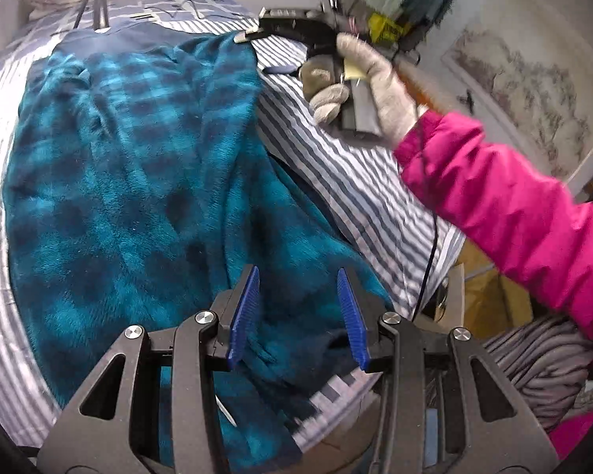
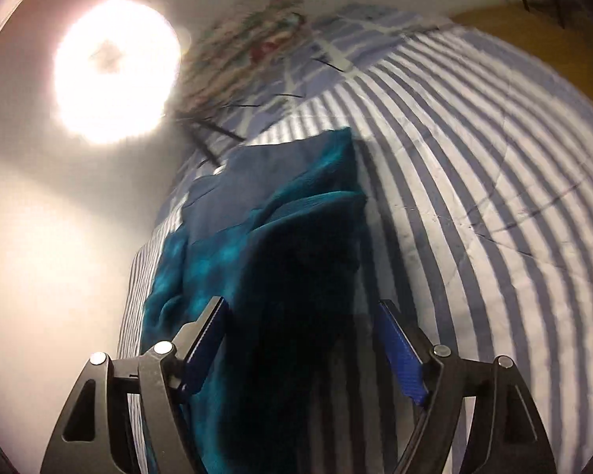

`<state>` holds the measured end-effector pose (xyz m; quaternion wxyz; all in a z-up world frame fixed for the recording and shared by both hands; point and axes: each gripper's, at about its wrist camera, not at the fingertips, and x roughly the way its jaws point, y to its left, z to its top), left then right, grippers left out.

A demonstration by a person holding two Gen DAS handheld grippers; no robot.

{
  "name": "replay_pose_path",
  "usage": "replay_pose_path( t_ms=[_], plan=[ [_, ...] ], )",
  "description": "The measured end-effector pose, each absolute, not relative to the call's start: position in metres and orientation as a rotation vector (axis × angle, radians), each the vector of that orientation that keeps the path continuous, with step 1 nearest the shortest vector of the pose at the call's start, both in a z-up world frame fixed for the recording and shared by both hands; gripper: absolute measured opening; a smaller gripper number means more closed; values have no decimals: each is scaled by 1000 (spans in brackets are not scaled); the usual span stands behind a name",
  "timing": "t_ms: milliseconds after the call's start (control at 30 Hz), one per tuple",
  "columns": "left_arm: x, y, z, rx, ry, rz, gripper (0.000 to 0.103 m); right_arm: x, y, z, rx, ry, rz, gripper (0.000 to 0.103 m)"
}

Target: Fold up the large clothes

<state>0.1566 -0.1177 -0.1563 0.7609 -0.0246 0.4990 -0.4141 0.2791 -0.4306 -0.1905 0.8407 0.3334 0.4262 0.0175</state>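
A large teal and dark plaid fleece garment [image 1: 130,166] lies spread on a blue and white striped bedsheet [image 1: 336,166]. My left gripper [image 1: 298,276] is open just above the garment's near edge, nothing between its blue pads. In the left wrist view my right gripper [image 1: 243,36], held by a gloved hand, sits at the garment's far right corner, touching the cloth. In the right wrist view the right gripper [image 2: 300,308] is open with a raised fold of the garment [image 2: 296,245] lying between its wide-apart fingers.
A pile of patterned bedding [image 2: 249,51] lies at the head of the bed. A bright lamp [image 2: 114,67] glares on the left wall. A pink sleeve [image 1: 514,205] crosses the right side. Grey striped cloth [image 1: 541,363] and a cardboard box [image 1: 490,296] sit beside the bed.
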Motion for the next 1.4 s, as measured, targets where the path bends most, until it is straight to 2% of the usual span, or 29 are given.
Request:
replay_pose_path(
  t_ms=[100, 167, 267, 500, 600, 733, 800, 867, 900, 1067, 1167, 1267, 1400],
  plan=[
    [168, -99, -158, -156, 1030, -928, 41, 294, -438, -207, 765, 902, 79, 67],
    [175, -85, -157, -214, 969, -929, 41, 304, -435, -208, 752, 921, 104, 34],
    [179, -57, -159, -306, 904, -924, 41, 316, -420, -191, 664, 949, 95, 15],
    [170, -3, -163, -351, 809, -844, 41, 350, -332, -138, 210, 1020, -18, 12],
    [159, 16, -154, -358, 768, -817, 41, 366, -279, -141, 2, 1048, -39, 11],
    [155, 28, -154, -371, 764, -802, 41, 390, -232, -168, -96, 1096, -13, 12],
    [155, 30, -157, -370, 767, -793, 41, 401, -216, -189, -106, 1127, 19, 22],
    [155, 33, -160, -376, 772, -788, 41, 409, -204, -205, -87, 1173, 105, 49],
    [155, 34, -162, -376, 774, -782, 41, 409, -203, -205, -69, 1169, 129, 51],
    [153, 43, -163, -378, 768, -746, 41, 391, -241, -158, 161, 1034, 214, 46],
    [154, 48, -167, -365, 778, -709, 41, 367, -274, -142, 211, 986, 165, 29],
    [159, 46, -174, -353, 798, -689, 41, 330, -286, -153, 161, 1027, 166, 20],
    [162, 35, -179, -331, 816, -696, 41, 300, -264, -197, 80, 1119, 223, 18]
  ],
)
